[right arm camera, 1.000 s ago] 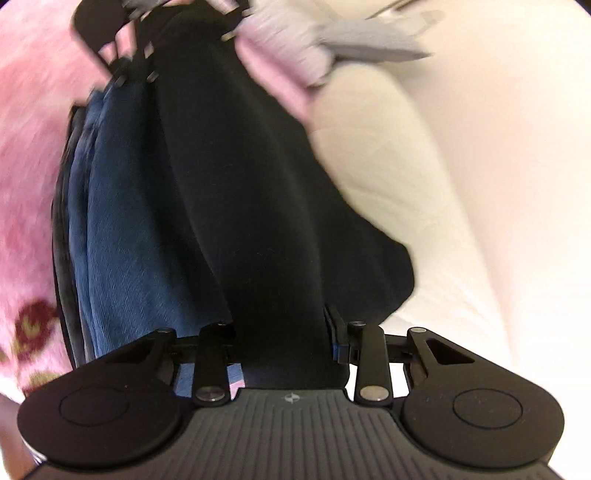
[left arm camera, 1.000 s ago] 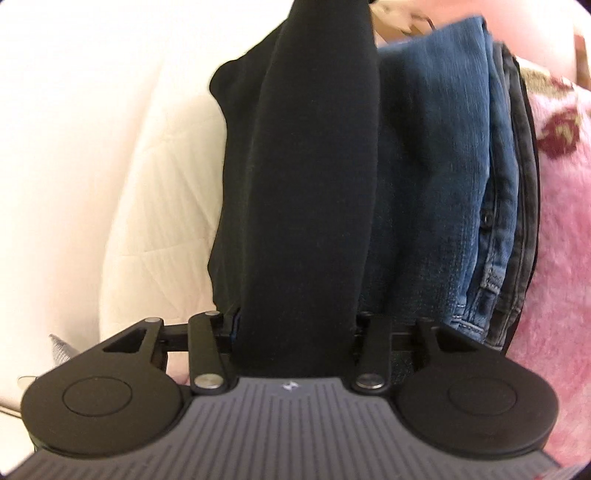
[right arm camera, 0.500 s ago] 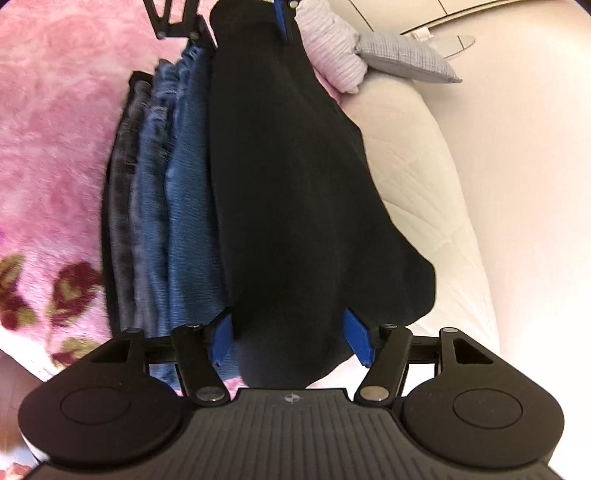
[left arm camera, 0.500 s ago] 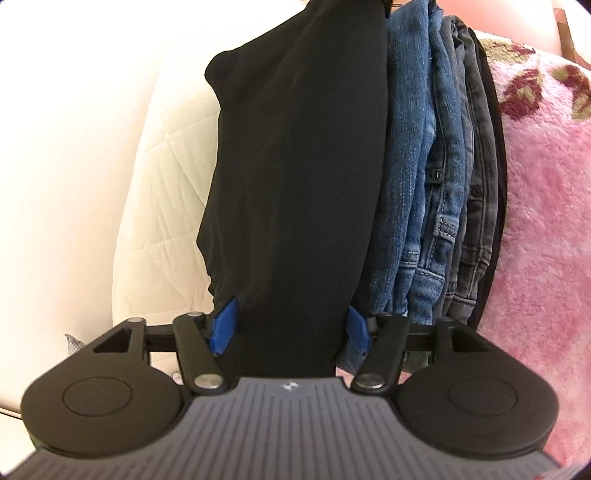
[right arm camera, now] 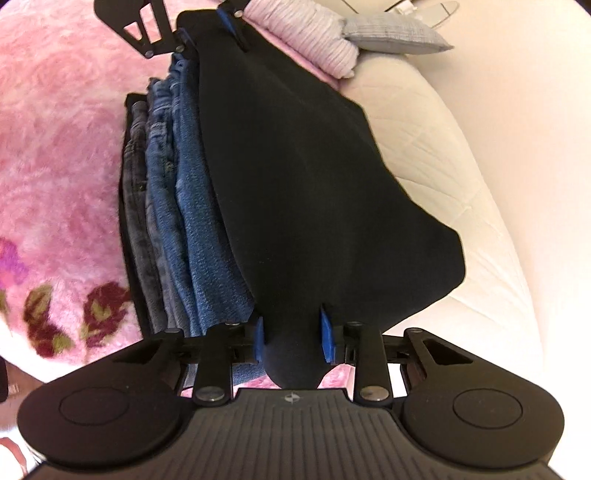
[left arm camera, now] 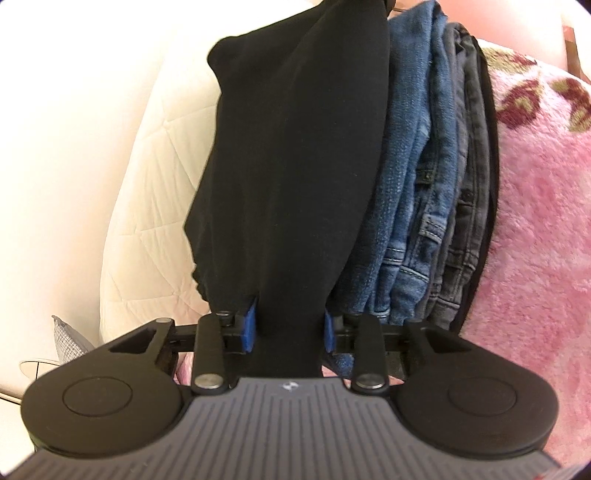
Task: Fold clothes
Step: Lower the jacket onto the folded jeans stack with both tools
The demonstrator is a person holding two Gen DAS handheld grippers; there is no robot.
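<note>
Black garment point(left arm camera: 295, 166) as landmark. Its far end cut off by top edge in left wrist view. Top of jeans stack point(left arm camera: 424, 184) under it hidden; only side folds beside garment show. Garment's near end covers inner faces of left gripper point(left arm camera: 290, 330) fingers. In right wrist view, right gripper point(right arm camera: 291, 338) likewise; grip contact unclear. Beyond garment, grey pillow point(right arm camera: 399, 35) partly cut by top edge.
</note>
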